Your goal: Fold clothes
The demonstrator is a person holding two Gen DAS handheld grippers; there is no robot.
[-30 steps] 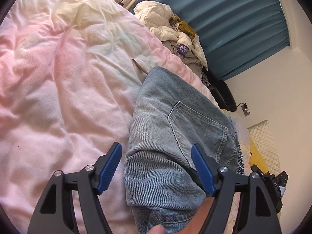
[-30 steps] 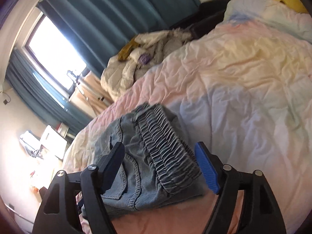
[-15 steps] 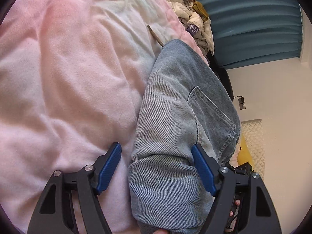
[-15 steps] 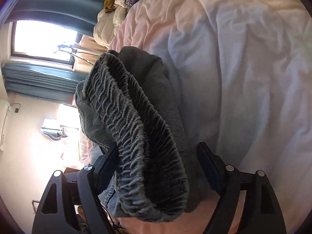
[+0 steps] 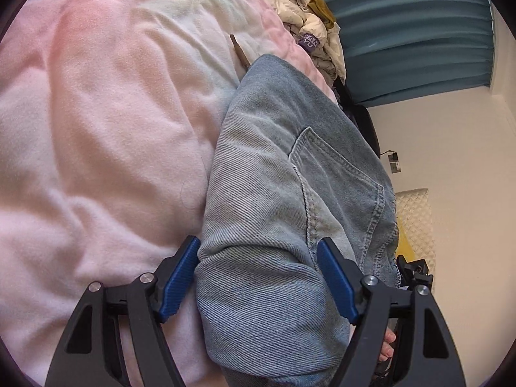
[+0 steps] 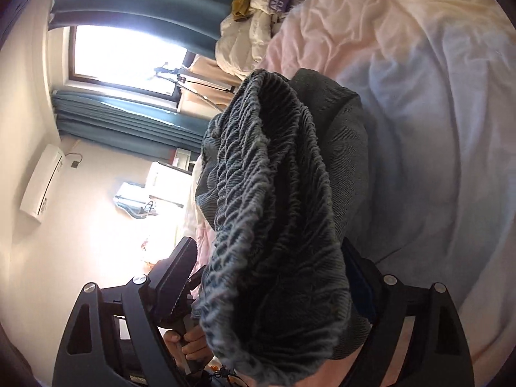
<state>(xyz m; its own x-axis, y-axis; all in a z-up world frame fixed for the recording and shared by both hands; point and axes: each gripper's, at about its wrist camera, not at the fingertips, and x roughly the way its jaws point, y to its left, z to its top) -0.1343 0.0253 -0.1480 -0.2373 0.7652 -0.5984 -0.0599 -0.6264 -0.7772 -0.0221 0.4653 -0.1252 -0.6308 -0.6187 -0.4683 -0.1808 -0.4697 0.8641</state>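
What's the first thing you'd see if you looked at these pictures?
The folded blue jeans, filling the middle of both views, sitting between the open left tongs and the open right tongs. Its crinkly stretchy waistband faces the right camera. Underneath spreads a soft pink and white blanket.

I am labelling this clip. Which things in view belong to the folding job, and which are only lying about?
Belongs to the job:
- folded jeans
- left gripper
- right gripper

Only lying about:
- pink duvet
- heap of pale clothes
- teal curtain
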